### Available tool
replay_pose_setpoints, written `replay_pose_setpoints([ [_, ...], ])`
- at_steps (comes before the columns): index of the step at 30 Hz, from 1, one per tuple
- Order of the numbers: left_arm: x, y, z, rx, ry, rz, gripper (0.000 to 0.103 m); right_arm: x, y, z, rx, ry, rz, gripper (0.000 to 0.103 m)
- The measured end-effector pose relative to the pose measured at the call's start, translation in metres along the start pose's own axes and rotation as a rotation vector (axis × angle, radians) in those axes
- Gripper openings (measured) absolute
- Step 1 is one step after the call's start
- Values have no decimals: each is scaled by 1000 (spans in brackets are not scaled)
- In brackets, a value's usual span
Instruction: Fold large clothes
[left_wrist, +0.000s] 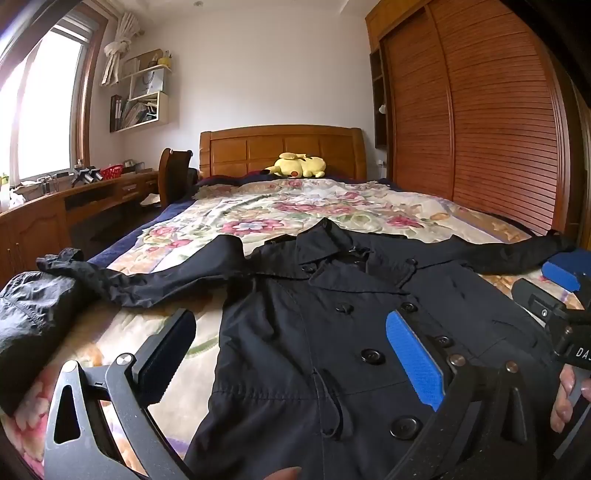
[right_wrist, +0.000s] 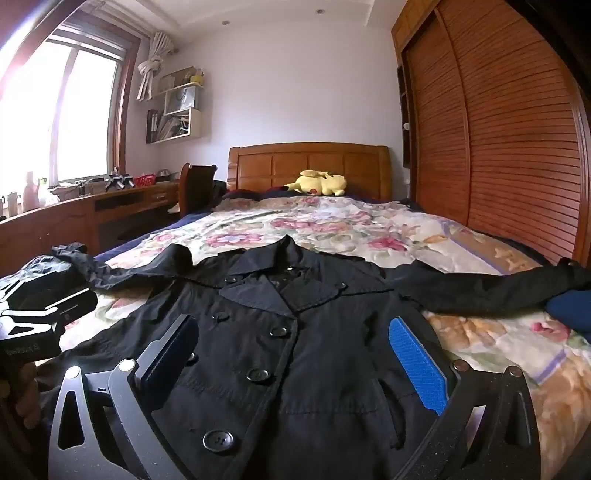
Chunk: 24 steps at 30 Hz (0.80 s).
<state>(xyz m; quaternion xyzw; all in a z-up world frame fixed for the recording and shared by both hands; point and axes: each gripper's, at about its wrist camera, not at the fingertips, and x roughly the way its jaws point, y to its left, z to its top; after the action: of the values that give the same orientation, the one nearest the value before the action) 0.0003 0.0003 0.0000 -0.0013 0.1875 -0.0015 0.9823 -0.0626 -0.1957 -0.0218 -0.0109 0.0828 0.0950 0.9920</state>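
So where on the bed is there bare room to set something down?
Free: the floral quilt between the coat's collar and the yellow plush, and the near right corner below the right sleeve. Crowded: the left edge, where the left sleeve meets a dark bundle.

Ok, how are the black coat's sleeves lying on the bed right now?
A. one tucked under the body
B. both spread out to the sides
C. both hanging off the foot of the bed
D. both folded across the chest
B: the black coat lies front-up with each sleeve stretched sideways over the floral bedspread.
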Motion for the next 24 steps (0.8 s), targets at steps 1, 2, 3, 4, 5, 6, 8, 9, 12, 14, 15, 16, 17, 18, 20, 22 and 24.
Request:
replay_pose_setpoints([
  [1,0,0,0,2,-2,1,103,0,0,0,-2,3,-2,103],
  [2,0,0,0,4,-3,2,103,0,0,0,-3,3,-3,103],
  [3,0,0,0,5,-3,3,103,1,0,-1,-3,4,-5,103],
  [4,1,0,0,5,-4,3,103,1,0,-1,-2,5,-6,103],
  [5,2,1,0,5,-3,3,103,2,0,-1,-1,6,-6,103],
  [6,2,1,0,6,-3,4,103,-2,-1,1,1,6,-5,103],
  [8,4,3,0,6,-3,5,103,-1,-1,3,1,8,-5,103],
  [9,5,5,0,5,-4,5,103,1,-1,4,2,9,-4,103],
  [12,2,0,0,9,-11,4,103,0,-6,8,9,6,-4,103],
  [14,0,-1,0,15,-11,5,103,-2,-3,2,8,-8,-7,103],
  [15,0,-1,0,14,-12,4,103,-2,-3,2,8,-9,-8,103],
  [16,0,-1,0,14,-12,5,103,-1,-2,1,7,-11,-8,103],
  [17,0,-1,0,14,-13,4,103,-1,-3,2,7,-10,-7,103],
  [18,0,-1,0,14,-13,4,103,-2,-3,1,7,-13,-8,103],
  [20,0,-1,0,14,-14,3,103,-2,-3,1,7,-12,-9,103],
  [22,0,-1,0,14,-15,4,103,-2,-2,1,6,-11,-11,103],
  [24,0,-1,0,15,-16,4,103,-3,-3,1,6,-11,-10,103],
])
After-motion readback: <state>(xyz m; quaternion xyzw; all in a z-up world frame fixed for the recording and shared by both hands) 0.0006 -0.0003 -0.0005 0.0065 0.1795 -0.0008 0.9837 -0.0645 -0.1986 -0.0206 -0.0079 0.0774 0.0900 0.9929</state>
